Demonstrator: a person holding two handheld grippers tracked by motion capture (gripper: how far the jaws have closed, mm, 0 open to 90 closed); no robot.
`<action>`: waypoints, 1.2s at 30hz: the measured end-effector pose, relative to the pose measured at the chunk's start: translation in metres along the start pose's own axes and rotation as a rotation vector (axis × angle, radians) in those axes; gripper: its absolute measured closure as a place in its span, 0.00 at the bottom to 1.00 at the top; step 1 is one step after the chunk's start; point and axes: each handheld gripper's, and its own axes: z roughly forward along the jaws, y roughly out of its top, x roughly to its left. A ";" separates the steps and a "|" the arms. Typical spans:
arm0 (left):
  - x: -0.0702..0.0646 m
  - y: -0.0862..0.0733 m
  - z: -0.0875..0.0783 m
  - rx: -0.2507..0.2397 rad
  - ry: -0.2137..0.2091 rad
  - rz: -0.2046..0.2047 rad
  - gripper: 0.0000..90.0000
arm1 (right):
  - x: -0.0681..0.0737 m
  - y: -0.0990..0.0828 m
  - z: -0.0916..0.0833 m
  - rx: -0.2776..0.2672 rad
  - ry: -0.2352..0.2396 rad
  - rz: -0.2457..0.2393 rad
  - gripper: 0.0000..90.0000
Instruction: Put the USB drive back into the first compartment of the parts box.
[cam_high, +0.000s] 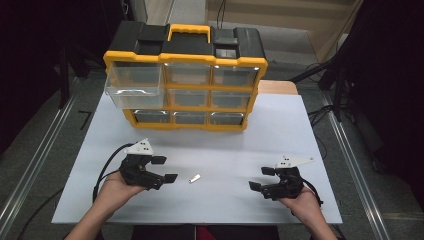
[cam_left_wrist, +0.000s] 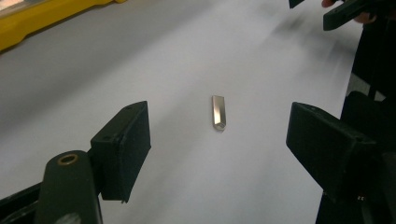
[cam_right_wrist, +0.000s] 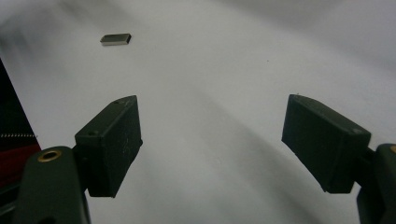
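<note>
A small flat silver metal piece (cam_high: 194, 178) lies on the white table top (cam_high: 220, 145) between my two grippers. My left gripper (cam_high: 165, 169) is open just left of it, jaws pointing toward it; in the left gripper view the piece (cam_left_wrist: 218, 112) lies on the table ahead of the wide-apart jaws. My right gripper (cam_high: 262, 178) is open farther to the right, nothing between its jaws. In the right gripper view the piece (cam_right_wrist: 115, 39) lies far ahead at the upper left.
A yellow and black drawer cabinet (cam_high: 186, 75) with clear drawers stands at the back of the table. Its top left drawer (cam_high: 134, 85) is pulled out toward me. Dark floor and metal rails flank the table.
</note>
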 end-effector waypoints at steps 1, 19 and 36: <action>0.000 0.002 0.000 0.003 0.000 -0.002 0.26 | 0.000 0.000 0.000 0.000 0.001 0.001 0.20; -0.004 0.029 0.018 0.019 -0.066 0.011 0.26 | 0.000 0.007 0.007 0.017 0.018 -0.030 0.20; -0.004 0.049 0.050 0.070 -0.095 0.045 0.27 | 0.001 0.007 0.007 0.022 0.012 -0.044 0.20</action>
